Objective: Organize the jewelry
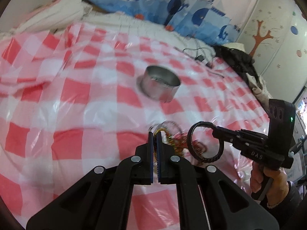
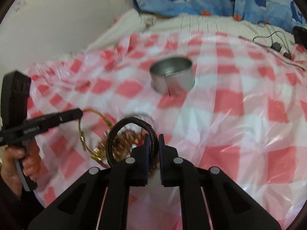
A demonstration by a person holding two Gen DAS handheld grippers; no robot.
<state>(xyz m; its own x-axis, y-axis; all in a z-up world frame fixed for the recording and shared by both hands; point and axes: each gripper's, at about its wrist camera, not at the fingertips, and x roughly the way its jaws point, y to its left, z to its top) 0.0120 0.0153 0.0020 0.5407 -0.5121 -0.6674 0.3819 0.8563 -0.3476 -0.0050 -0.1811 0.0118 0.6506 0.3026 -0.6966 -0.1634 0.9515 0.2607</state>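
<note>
On the left, the left claw (image 2: pixel 81 115) is clamped on a thin gold bangle (image 2: pixel 84 134), held lifted above the pile of jewelry (image 2: pixel 130 136) that lies on the checked plastic sheet (image 2: pixel 230 105) covering the bed. Just to the right, the right claw (image 2: pixel 153 143) is pinched on a black braided bracelet (image 2: pixel 122 132), its loop hanging up over the same pile. Each piece looks already picked, so the step in hand seems to be the carry; the next move likely calls for bringing each one forward to the open metal tin (image 2: pixel 172 76), which stands well apart beyond the pile, and dropping it inside. The sheet between pile and tin lies bare, giving free room, though its wrinkles and the cables (image 2: pixel 278 46) at far right are to be avoided
</note>
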